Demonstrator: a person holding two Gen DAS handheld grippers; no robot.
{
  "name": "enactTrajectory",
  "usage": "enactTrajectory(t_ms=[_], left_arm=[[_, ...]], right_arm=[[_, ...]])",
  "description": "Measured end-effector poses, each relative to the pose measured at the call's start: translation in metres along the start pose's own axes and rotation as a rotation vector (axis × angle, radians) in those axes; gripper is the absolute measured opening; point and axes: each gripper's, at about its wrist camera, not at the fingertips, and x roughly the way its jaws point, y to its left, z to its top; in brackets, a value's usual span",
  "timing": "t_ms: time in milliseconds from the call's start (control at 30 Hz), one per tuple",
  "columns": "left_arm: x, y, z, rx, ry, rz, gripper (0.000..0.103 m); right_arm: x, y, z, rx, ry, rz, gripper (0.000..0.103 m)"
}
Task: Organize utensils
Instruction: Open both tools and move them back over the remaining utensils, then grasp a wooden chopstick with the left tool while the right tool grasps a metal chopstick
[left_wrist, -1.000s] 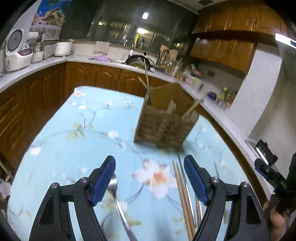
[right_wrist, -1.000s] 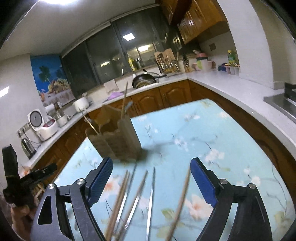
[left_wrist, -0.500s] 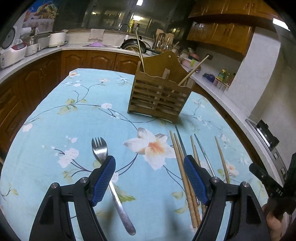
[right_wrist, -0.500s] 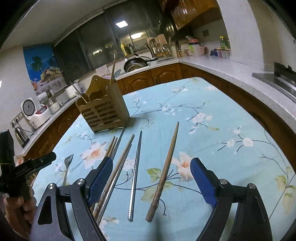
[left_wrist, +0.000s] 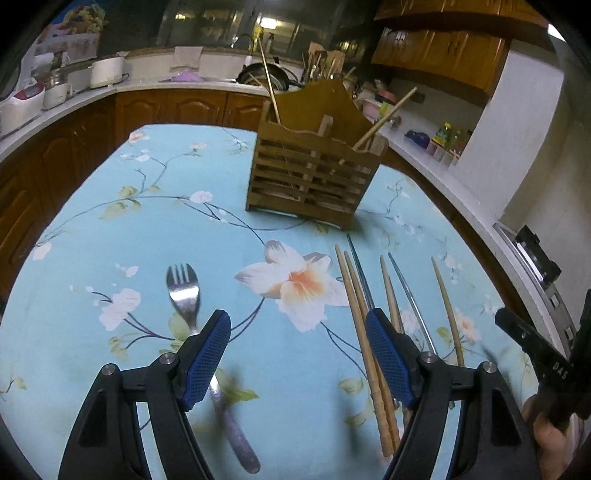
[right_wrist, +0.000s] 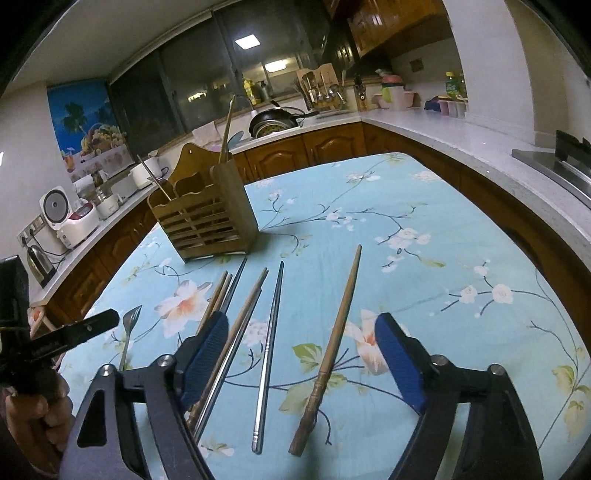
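Observation:
A slatted wooden utensil holder (left_wrist: 314, 173) stands on the floral blue tablecloth (left_wrist: 147, 221), with a few sticks in it; it also shows in the right wrist view (right_wrist: 207, 218). A metal fork (left_wrist: 188, 302) lies under my left gripper's left finger. Several wooden and metal chopsticks (left_wrist: 362, 317) lie by its right finger. My left gripper (left_wrist: 297, 354) is open and empty above the cloth. My right gripper (right_wrist: 301, 358) is open and empty over a metal chopstick (right_wrist: 269, 343) and a brown wooden chopstick (right_wrist: 334, 343).
Wooden cabinets and a white counter (left_wrist: 122, 86) wrap around the table, with rice cookers (right_wrist: 62, 218), a pan (right_wrist: 277, 118) and a utensil rack on it. The table edge (right_wrist: 554, 236) drops off at the right, close to the counter.
Both grippers have pulled back a little and tipped down toward the table. The fork and chopsticks lie closer under the fingers. Nothing on the table has moved.

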Motion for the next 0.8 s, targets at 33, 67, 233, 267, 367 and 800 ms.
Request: enactTrajectory(t_ms=[33,67,233,267,367,800], left_arm=[[0.004,-0.001,0.003,0.001,0.008,-0.003,0.074],[0.006,-0.003,0.005,0.005,0.016,-0.008,0.074],[0.027,-0.013,0.021,0.029,0.061,-0.02,0.064],[0.032,-0.015,0.025,0.035,0.07,-0.019,0.058],[0.052,-0.02,0.036,0.051,0.11,-0.016,0.049],[0.141,-0.038,0.07,0.096,0.226,0.012,0.039]], right_arm=[[0.003,0.001,0.001,-0.002,0.007,0.003,0.073],[0.005,0.001,0.003,-0.003,0.013,0.006,0.069],[0.026,0.006,0.014,-0.016,0.063,0.035,0.055],[0.03,0.008,0.016,-0.02,0.071,0.041,0.052],[0.049,0.009,0.024,-0.012,0.112,0.062,0.04],[0.111,0.006,0.048,0.008,0.215,0.067,0.024]])
